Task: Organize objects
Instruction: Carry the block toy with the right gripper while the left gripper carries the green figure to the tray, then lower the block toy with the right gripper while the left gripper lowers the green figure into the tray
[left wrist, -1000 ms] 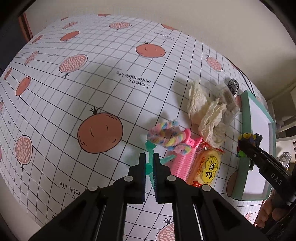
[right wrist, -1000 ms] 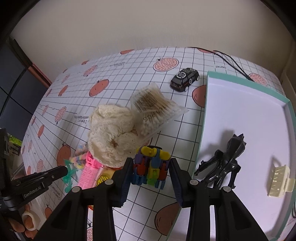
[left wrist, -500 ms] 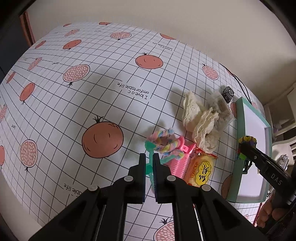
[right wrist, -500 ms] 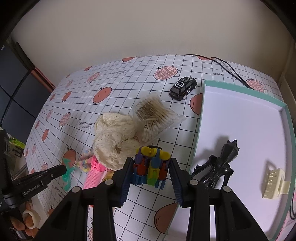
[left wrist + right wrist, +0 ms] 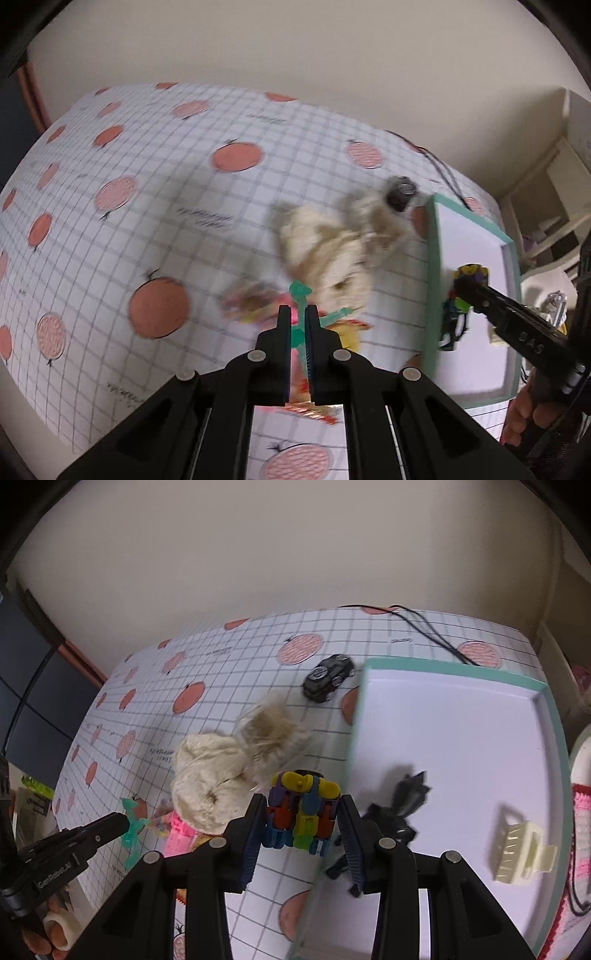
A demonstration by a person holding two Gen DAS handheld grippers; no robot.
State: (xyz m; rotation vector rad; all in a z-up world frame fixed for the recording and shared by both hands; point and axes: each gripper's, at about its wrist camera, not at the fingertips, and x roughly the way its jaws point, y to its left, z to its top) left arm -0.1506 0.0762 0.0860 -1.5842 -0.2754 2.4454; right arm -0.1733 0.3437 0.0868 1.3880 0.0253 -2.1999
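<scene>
My left gripper is shut on a thin teal plastic toy and holds it above the table; the view is blurred. From the right wrist, the same left gripper and teal toy show at the lower left. My right gripper is shut on a multicoloured block toy, hanging beside the left rim of the teal-edged white tray. In the tray lie a black figure and a cream hair clip.
On the tomato-print tablecloth lie a cream lace cloth, a bag of cotton swabs, a black toy car, a pink comb and a yellow snack packet. A black cable runs along the back edge.
My left gripper has lifted the teal toy off the table and swung right, towards the tray. The right gripper has risen with the block toy, nearer the tray's rim.
</scene>
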